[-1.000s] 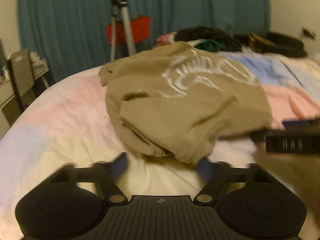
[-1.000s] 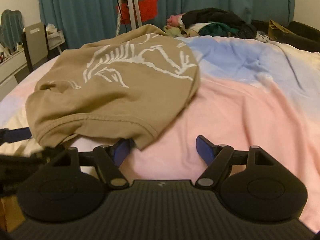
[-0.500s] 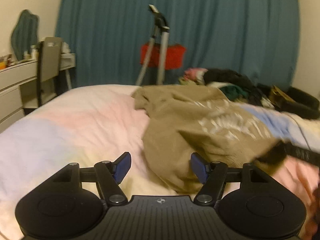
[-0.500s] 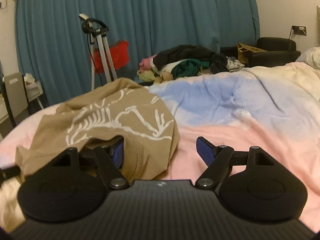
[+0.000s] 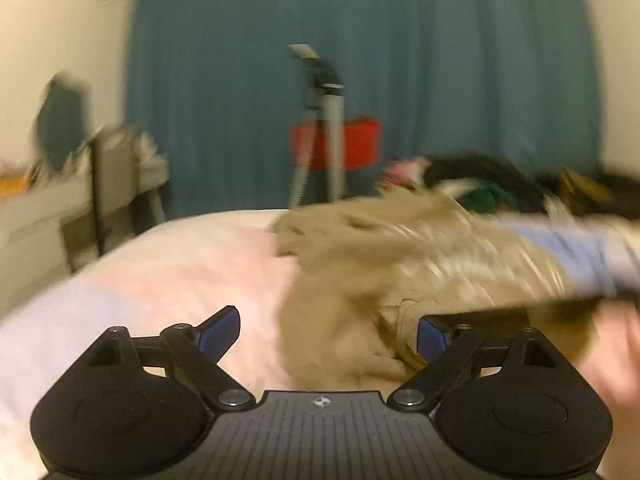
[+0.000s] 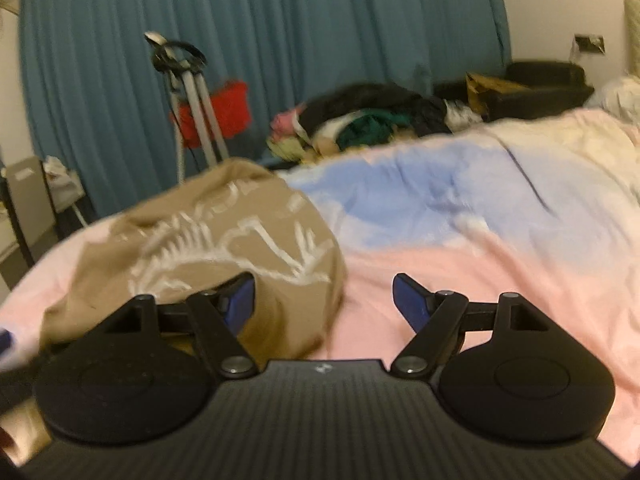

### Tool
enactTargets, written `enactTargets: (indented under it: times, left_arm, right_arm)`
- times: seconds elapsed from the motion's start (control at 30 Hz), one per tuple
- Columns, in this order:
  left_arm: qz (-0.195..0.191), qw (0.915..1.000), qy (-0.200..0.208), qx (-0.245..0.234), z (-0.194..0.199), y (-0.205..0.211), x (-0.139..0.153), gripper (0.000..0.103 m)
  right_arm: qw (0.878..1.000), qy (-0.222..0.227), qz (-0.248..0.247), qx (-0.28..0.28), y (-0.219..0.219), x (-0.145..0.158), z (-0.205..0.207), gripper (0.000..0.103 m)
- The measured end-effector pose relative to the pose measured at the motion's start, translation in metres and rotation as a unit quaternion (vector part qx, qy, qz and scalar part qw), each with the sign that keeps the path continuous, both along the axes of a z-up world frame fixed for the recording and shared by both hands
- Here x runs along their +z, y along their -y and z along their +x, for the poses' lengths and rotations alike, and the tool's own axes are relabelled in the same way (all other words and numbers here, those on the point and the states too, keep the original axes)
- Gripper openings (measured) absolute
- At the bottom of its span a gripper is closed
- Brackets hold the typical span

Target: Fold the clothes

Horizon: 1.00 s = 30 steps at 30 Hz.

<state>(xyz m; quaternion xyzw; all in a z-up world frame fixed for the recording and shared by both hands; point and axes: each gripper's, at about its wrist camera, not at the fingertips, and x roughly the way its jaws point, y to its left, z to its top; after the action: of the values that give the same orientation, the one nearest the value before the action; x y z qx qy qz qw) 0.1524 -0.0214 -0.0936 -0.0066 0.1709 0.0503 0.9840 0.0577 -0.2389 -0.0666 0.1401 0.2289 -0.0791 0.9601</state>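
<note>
1. Writing: none can be read; the tan shirt (image 6: 208,248) bears a white skeleton print, sharp in the right view, smeared by blur in the left view.
2. Left gripper (image 5: 326,332): jaws spread wide, holding nothing. Its left pad (image 5: 218,330) hangs over bare bedding; its right pad (image 5: 430,336) sits against a hemmed fold of the shirt (image 5: 360,288), which bunches between and ahead of the fingers.
3. Right gripper (image 6: 324,300): jaws spread wide, holding nothing. Its left pad (image 6: 240,300) is at the shirt's near edge, touching or just over it, I cannot tell which; its right pad (image 6: 408,300) is over pink bedding, apart from the cloth.
4. Surface: the bed (image 6: 460,248) wears a pastel cover in pink, blue and cream; the shirt lies crumpled on it, ahead and left of the right gripper.
5. Room: far ahead a teal curtain (image 6: 280,40), a tripod (image 6: 192,92) before a red box (image 6: 228,108), a clothes pile (image 6: 372,120) to the right, and a desk (image 5: 48,208) at far left of the left gripper.
</note>
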Motion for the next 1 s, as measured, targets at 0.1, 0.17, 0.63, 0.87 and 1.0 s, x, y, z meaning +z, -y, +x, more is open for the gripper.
enactTargets:
  times: [0.1,0.17,0.63,0.87,1.0]
  left_arm:
    - [0.019,0.9986,0.037,0.034,-0.006,-0.004,0.008,0.093]
    - [0.019,0.9972,0.055,0.046,-0.011,-0.005,0.01,0.093]
    - [-0.018,0.9798,0.199,0.012,-0.092,0.002,0.073,0.095]
    - [-0.031,0.9867,0.158,0.023,-0.118,-0.014,0.085,0.098]
    - [0.013,0.9987,0.045,0.02,-0.092,-0.008,0.057,0.098]
  right_arm:
    - [0.998,-0.054,-0.017,0.035,-0.014,-0.011,0.01,0.076]
    - [0.993,-0.088,-0.048,0.055,-0.028,-0.016,0.014,0.076]
    - [0.963,0.211,-0.13,-0.105,-0.017,0.096,-0.084,0.077]
    - [0.967,0.18,-0.158,-0.082,-0.016,0.101,-0.101,0.084]
    - [0.986,0.043,-0.155,-0.04,-0.007,0.057,-0.07,0.083]
